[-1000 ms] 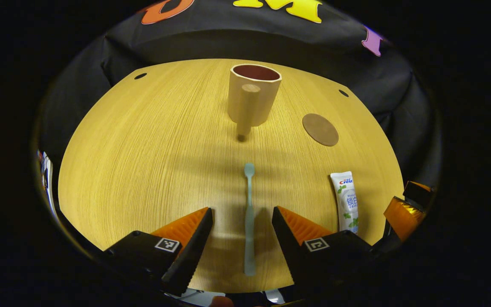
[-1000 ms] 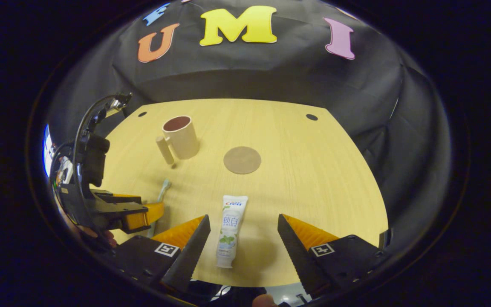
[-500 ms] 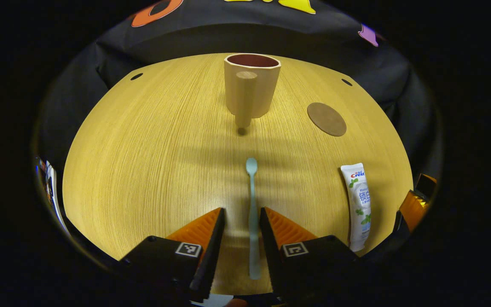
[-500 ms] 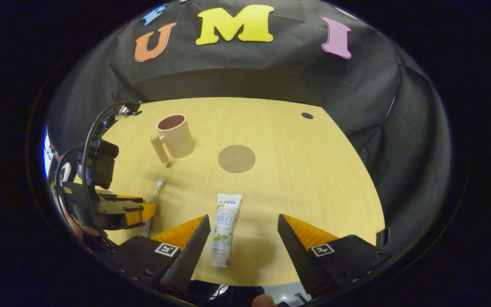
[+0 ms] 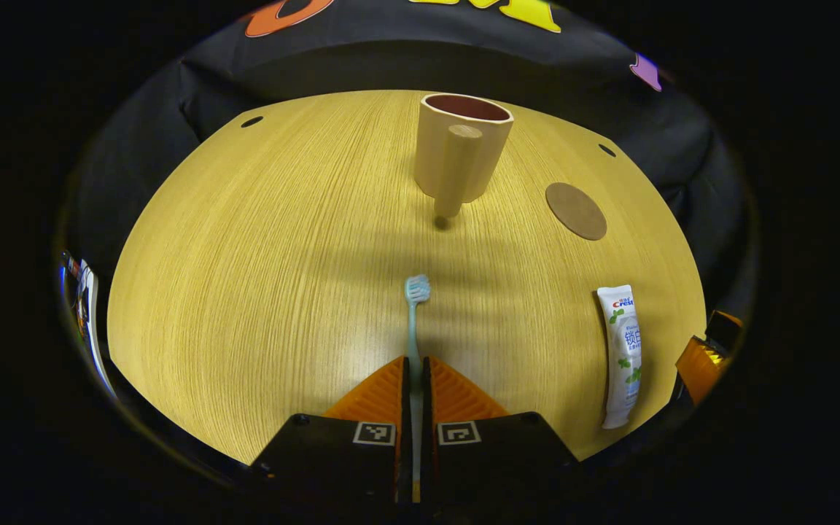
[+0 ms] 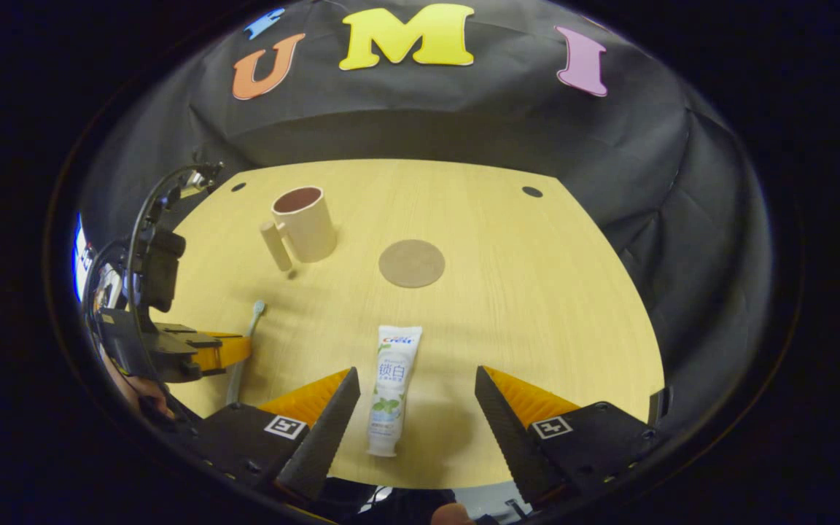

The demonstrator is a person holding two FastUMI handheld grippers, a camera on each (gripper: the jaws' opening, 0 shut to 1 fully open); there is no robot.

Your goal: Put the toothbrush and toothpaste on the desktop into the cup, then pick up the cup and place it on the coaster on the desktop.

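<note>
Left tool (image 5: 413, 383): fingers now pressed together on the handle of the pale blue plastic toothbrush (image 5: 414, 306), where half a second ago a gap still stood on either side of the handle and a second ago they were spread wide. Brush head points away from the tool toward the beige cup with the dark red inside and peg-like handle (image 5: 461, 149); the bristles now show on the head, so the brush has turned since the earlier frames. In the right gripper view the left tool (image 6: 227, 351) sits low at the left edge of the table, toothbrush (image 6: 249, 332) sticking out past its tips, a hand partly visible behind it. Right tool (image 6: 414, 401): fingers wide apart, holding nothing, hovering with the white toothpaste tube with blue and green print (image 6: 392, 390) lying flat between them, nearer the left finger; spread unchanged from the earlier frames. Tube cap end toward the tool. Round brown coaster (image 6: 411, 263) lies flat beyond the tube, well apart from it, bare; cup (image 6: 305, 223) stands upright to the coaster's left, handle toward the left tool. Cup, coaster and tube unmoved. Surface is a light wood-grain table (image 6: 537, 306) with two small dark holes near the far corners. Black cloth wall behind and to both sides.
</note>
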